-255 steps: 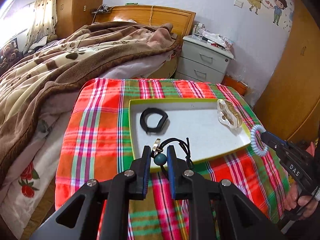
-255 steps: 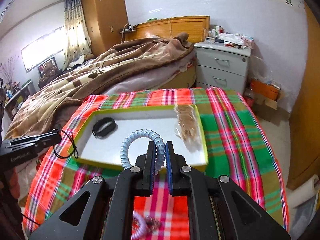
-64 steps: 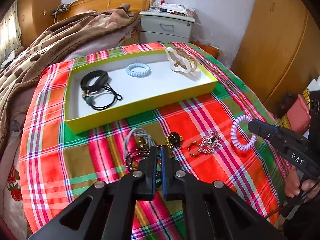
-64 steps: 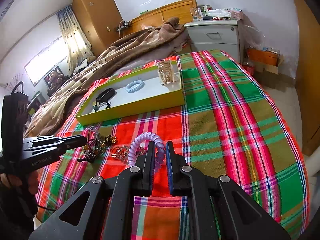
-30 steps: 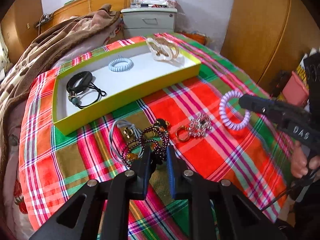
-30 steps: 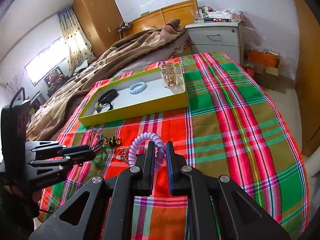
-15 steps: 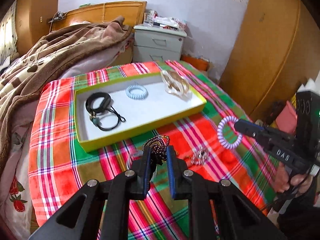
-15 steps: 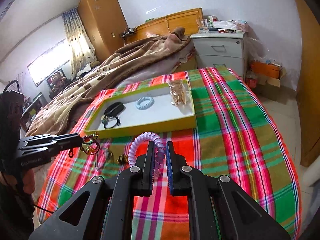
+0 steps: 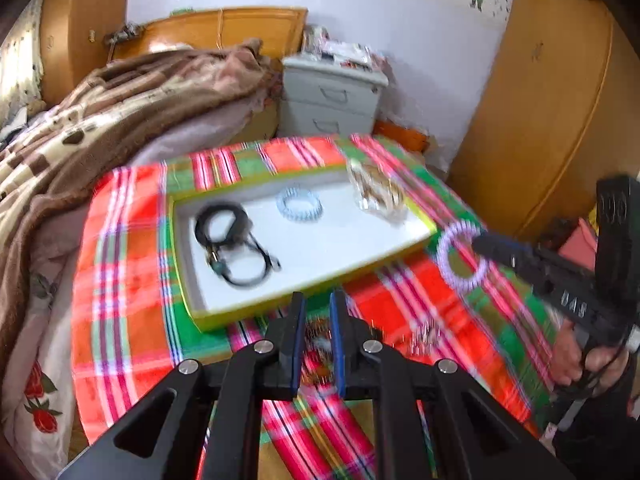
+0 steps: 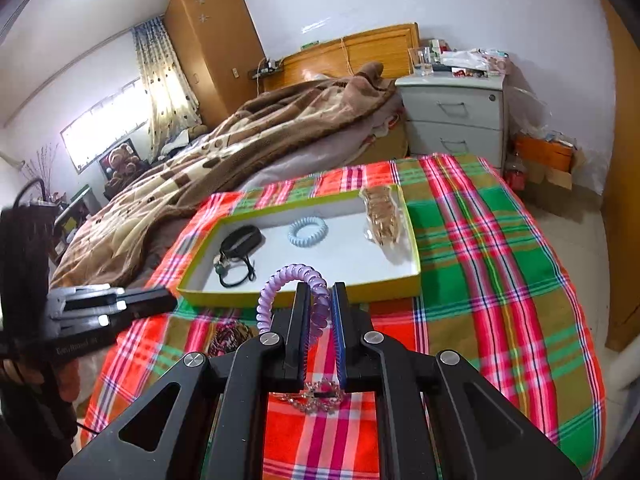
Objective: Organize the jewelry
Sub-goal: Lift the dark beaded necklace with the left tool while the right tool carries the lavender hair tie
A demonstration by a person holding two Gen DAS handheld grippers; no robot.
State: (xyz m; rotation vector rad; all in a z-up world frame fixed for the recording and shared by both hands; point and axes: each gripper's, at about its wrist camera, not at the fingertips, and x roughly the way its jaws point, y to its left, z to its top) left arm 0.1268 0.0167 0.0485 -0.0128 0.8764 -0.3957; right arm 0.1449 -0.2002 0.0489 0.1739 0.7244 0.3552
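A yellow-green tray (image 9: 416, 244) (image 10: 414, 276) with a white floor lies on the plaid cloth. It holds a black band with a black cord (image 9: 228, 236) (image 10: 240, 244), a pale blue coil tie (image 9: 300, 208) (image 10: 308, 232) and a clear packet of gold pieces (image 9: 376, 196) (image 10: 384, 216). My right gripper (image 10: 320, 300) (image 9: 480, 244) is shut on a purple coil tie (image 10: 292, 284) (image 9: 460, 256), held near the tray's near right corner. My left gripper (image 9: 316, 308) (image 10: 168, 300) hovers before the tray's near edge, jaws slightly apart and empty. A dark beaded bracelet (image 10: 228, 336) lies on the cloth below it.
A rhinestone brooch (image 10: 316, 394) (image 9: 424, 336) lies on the plaid cloth (image 10: 500, 280) near the front. A bed with a brown blanket (image 10: 260, 136) is behind and left. A grey nightstand (image 10: 452, 116) and a wooden wardrobe (image 9: 540, 100) stand at the back right.
The beaded bracelet has left my left gripper and lies on the cloth. Both grippers have moved closer to the tray; the left view is blurred by motion.
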